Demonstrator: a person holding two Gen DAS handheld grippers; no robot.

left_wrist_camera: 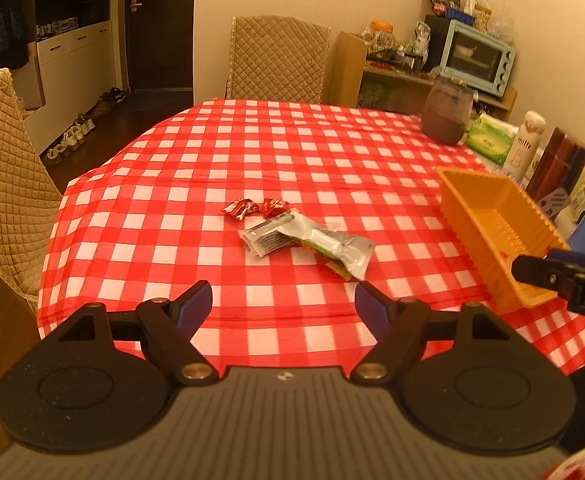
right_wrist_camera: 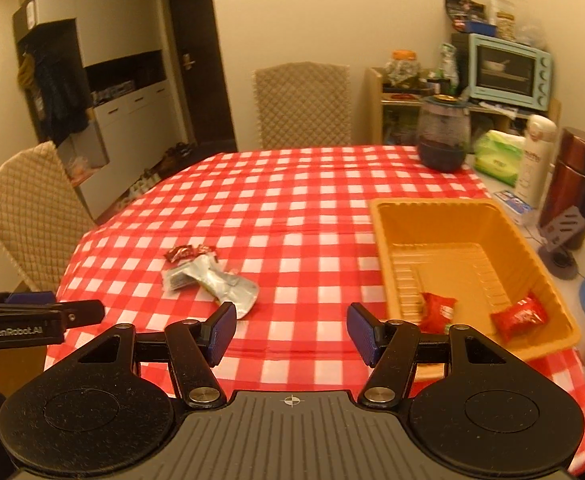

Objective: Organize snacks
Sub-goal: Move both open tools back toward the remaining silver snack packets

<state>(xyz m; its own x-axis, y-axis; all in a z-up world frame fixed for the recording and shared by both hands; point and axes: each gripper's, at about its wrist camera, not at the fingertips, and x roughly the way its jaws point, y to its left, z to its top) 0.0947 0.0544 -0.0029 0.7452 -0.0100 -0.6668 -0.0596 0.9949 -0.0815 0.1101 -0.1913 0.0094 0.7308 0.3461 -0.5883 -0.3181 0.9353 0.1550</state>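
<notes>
A small pile of snack packets lies mid-table: silver wrappers (left_wrist_camera: 312, 240) with two small red packets (left_wrist_camera: 244, 208) just behind them; the pile also shows in the right wrist view (right_wrist_camera: 212, 276). An orange plastic basket (right_wrist_camera: 464, 216) stands on the right and holds two red snack packets (right_wrist_camera: 438, 310) (right_wrist_camera: 520, 314). My left gripper (left_wrist_camera: 283, 307) is open and empty above the near table edge, short of the pile. My right gripper (right_wrist_camera: 291, 332) is open and empty, between the pile and the basket (left_wrist_camera: 492, 216).
A red-checked tablecloth (left_wrist_camera: 292, 152) covers the table. A dark jar (right_wrist_camera: 442, 136), green tissue pack (right_wrist_camera: 496, 156), white bottle (right_wrist_camera: 536, 160) and dark red flask (right_wrist_camera: 572, 184) stand at the back right. Quilted chairs (left_wrist_camera: 8, 184) (right_wrist_camera: 302, 104) stand left and behind.
</notes>
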